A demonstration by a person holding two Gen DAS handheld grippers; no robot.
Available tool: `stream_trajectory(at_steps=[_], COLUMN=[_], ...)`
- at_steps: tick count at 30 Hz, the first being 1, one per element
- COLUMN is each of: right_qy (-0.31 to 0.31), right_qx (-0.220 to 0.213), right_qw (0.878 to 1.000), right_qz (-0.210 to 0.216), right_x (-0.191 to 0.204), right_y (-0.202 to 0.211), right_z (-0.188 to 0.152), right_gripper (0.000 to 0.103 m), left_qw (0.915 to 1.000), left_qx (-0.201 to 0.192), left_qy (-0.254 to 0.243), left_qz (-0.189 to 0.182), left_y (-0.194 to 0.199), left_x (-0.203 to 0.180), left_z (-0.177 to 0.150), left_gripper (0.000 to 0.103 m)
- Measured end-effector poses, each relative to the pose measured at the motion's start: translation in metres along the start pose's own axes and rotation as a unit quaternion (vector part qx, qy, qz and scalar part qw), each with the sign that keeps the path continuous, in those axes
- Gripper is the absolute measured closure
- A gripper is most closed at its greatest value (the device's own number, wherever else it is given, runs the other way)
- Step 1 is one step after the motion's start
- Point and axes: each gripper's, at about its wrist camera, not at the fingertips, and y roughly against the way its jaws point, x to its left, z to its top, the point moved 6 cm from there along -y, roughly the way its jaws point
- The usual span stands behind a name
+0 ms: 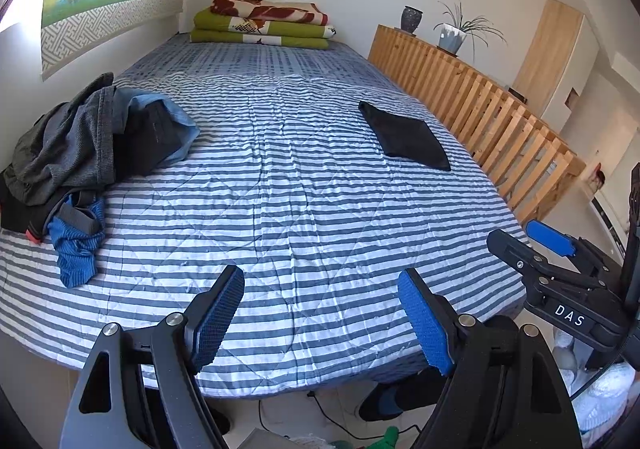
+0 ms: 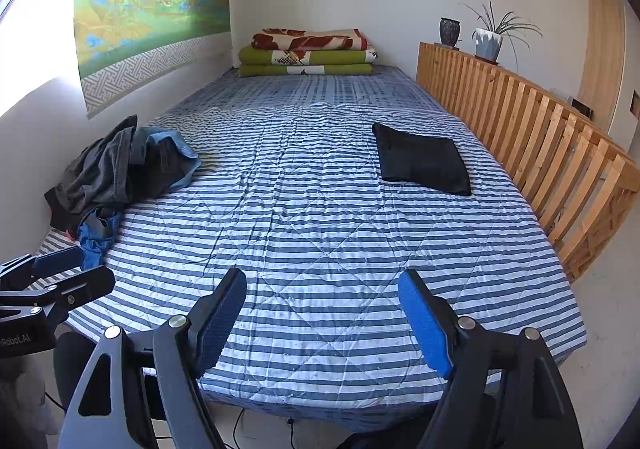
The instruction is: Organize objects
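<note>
Clothes pile (image 1: 80, 153): your unsorted garments, grey, black, light blue and bright blue, lie heaped ahead and well to the left of your left gripper, at the bed's wall-side edge.
Folded black garment (image 1: 404, 135): it lies flat on the cover, ahead and to the right of your left gripper, well apart from the pile and near the wooden rail.
Left gripper (image 1: 320, 313): your jaws stand wide with nothing between them; only striped cover shows in the gap, and they hover over the near end of the bed.
Right gripper (image 2: 322, 315): your jaws here are spread wide too, holding nothing, also over the near edge; the black garment sits ahead and slightly right of it.
Bed (image 2: 320, 229): blue-and-white striped quilted cover stretches away in front of both your tools.
Folded blankets (image 2: 308, 51): green and red-patterned stack at the far end, straight ahead of you.
Slatted rail (image 2: 540, 153): wooden, running along the bed to the right of your right gripper, with two pots (image 2: 468, 35) on its far top.
</note>
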Motion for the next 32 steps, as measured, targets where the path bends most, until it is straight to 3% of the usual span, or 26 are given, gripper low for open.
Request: stream_trajectory(at_steps=[32], right_qy=[0.002], right_qx=[0.014], right_qw=[1.000], right_qz=[0.003], right_x=[0.003], right_y=[-0.013], right_z=[-0.005], right_gripper=[0.028], left_qw=[1.0000], left_qx=[0.007], left_qy=[0.002], left_qz=[0.001], left_y=[-0.012], left_x=[0.002], left_z=[-0.004], left_gripper=[0.017])
